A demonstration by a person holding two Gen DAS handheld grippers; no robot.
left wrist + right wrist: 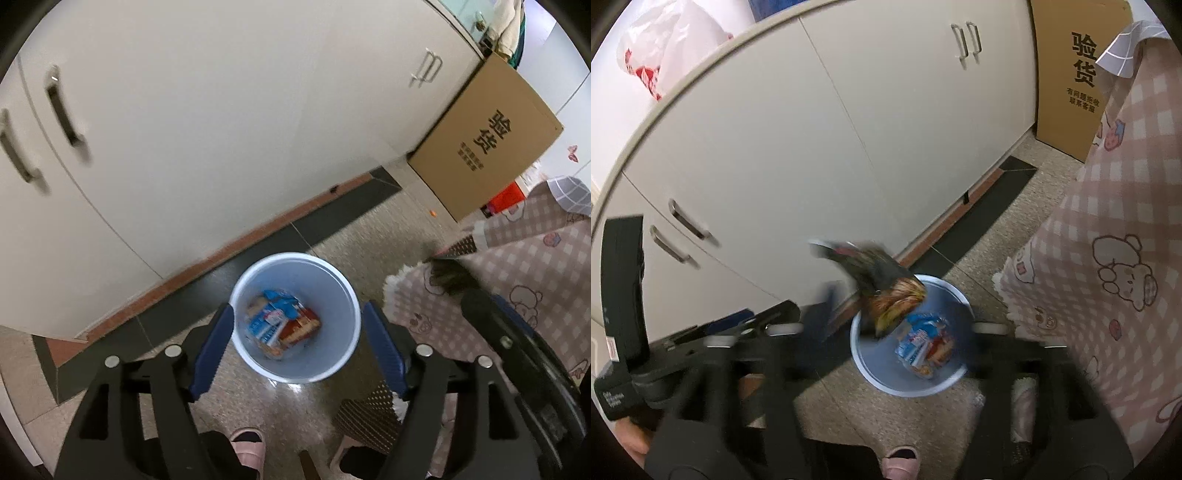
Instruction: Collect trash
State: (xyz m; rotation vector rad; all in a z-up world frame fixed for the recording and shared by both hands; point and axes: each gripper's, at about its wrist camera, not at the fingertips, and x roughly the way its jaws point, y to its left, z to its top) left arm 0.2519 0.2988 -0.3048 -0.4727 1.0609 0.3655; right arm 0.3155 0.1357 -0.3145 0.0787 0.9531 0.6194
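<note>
The left tool (297, 332) points steeply down at the blue bin (295, 317), which stands on the speckled floor (351, 236) just in front of the white cabinet (221, 129). Its blue fingers (214, 343) stand wide apart, one on each side of the bin's rim as seen from the left wrist, and nothing lies between them. Inside the bin lie blue-and-white wrappers (271, 321) and a red-orange packet (301, 326), resting on the bottom. The right tool (897, 328) also points down toward the bin (871, 373); its jaws stand wide, though the fingers are blurred. A dark crumpled wrapper (882, 288) with brown and yellow print appears blurred above the bin's near rim, between the right tool's fingers; the blur hides whether any pad touches it. In the right wrist view, the left tool (746, 321) shows at the lower left, in front of the cabinet (868, 129). A pink checked cloth (1126, 258) with cartoon prints hangs at the right, near the bin. A brown cardboard box (487, 140) with black characters stands against the cabinet's far end. A white plastic bag (676, 44) with red print sits on the worktop above the cabinet. A pink slipper (251, 446) shows at the bottom edge.
</note>
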